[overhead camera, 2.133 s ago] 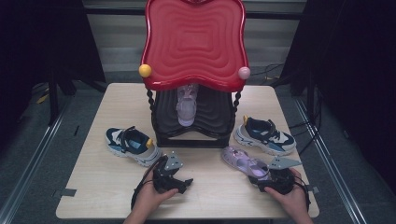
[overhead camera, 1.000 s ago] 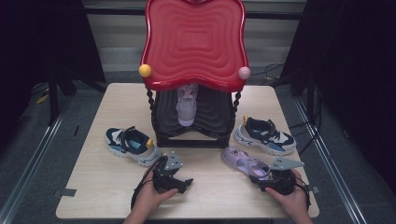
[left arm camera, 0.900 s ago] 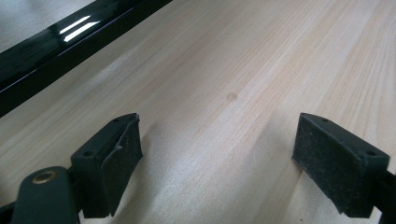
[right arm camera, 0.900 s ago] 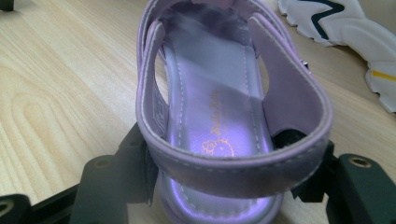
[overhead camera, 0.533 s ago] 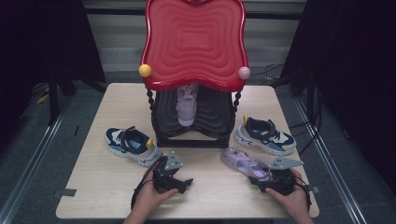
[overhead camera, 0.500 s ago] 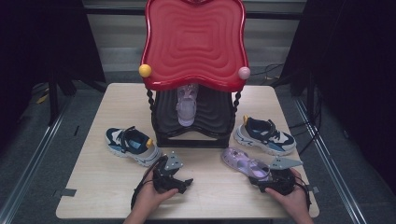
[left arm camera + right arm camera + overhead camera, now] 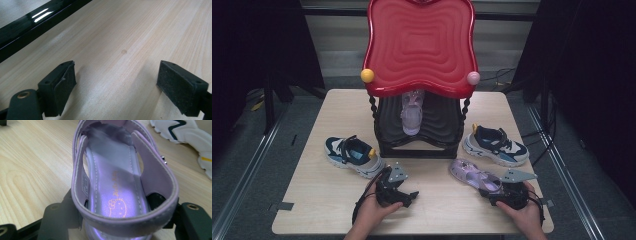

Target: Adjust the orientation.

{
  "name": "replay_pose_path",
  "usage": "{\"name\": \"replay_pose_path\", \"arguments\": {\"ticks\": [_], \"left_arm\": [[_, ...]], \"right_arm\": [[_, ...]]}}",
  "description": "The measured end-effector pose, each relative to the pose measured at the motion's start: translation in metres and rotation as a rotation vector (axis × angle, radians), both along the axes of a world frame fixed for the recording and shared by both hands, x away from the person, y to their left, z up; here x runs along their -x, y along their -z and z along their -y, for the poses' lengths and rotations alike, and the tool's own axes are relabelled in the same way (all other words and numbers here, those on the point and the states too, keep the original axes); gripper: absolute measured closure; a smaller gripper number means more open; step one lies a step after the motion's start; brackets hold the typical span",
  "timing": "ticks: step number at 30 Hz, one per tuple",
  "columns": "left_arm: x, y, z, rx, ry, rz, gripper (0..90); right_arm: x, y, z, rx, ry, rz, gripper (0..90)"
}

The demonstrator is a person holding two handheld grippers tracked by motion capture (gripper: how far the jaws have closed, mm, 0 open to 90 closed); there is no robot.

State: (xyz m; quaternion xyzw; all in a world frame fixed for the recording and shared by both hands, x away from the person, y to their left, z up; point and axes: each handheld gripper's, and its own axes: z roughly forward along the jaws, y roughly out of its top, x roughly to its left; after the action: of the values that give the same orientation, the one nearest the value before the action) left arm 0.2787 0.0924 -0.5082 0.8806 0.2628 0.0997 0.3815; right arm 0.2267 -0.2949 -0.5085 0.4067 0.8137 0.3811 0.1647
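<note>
In the high view, the right gripper sits at the lower right of the frame, at the heel end of a lilac sandal that lies on the wooden table, toe pointing toward the upper left. In the right gripper view the sandal takes up the centre of the frame; its heel strap lies between the two black jaws, one at each side of the heel, and the pads appear to press against the strap. These jaws have just been closing, with the heel between them. The left gripper rests low and left of centre in the high view, held in a hand; in the left gripper view its jaws stand wide apart over bare table with nothing between them. A red-topped rack stands at upper centre, a second lilac sandal on its lower shelf. One navy-and-white trainer lies left of the rack, another right of it, just beyond the held sandal.
</note>
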Motion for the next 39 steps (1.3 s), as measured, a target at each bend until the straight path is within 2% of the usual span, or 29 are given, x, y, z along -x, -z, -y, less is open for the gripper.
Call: {"name": "replay_pose_path", "arguments": {"ticks": [7, 9, 11, 13, 19, 25, 34, 39], "left_arm": [[0.0, 0.0, 0.0, 0.0, -0.001, 0.001, 14.7], [0.0, 0.0, 0.0, 0.0, -0.001, 0.0, 14.7], [0.0, 0.0, 0.0, 0.0, -0.002, 0.0, 14.7], [0.0, 0.0, 0.0, -0.001, -0.001, 0.001, 14.7], [0.0, 0.0, 0.0, 0.002, -0.002, -0.001, 14.7], [0.0, 0.0, 0.0, 0.001, 0.0, -0.001, 14.7], [0.0, 0.0, 0.0, 0.001, 0.0, -0.002, 14.7], [0.0, 0.0, 0.0, 0.001, 0.0, -0.002, 14.7]], "right_arm": [[0.008, -0.009, 0.001, -0.007, 0.017, 0.027, 37.3], [0.01, -0.014, -0.003, 0.005, 0.012, 0.044, 37.3], [0.013, -0.017, -0.007, -0.001, 0.01, 0.042, 37.3], [0.016, -0.021, -0.014, 0.025, 0.004, 0.053, 37.2], [0.019, -0.029, -0.026, 0.019, 0.009, 0.045, 37.3], [0.019, -0.037, -0.034, 0.019, 0.015, 0.062, 37.3], [0.014, -0.06, -0.046, -0.026, 0.026, 0.079, 37.3], [0.012, -0.068, -0.052, -0.029, 0.034, 0.087, 37.3]]}}
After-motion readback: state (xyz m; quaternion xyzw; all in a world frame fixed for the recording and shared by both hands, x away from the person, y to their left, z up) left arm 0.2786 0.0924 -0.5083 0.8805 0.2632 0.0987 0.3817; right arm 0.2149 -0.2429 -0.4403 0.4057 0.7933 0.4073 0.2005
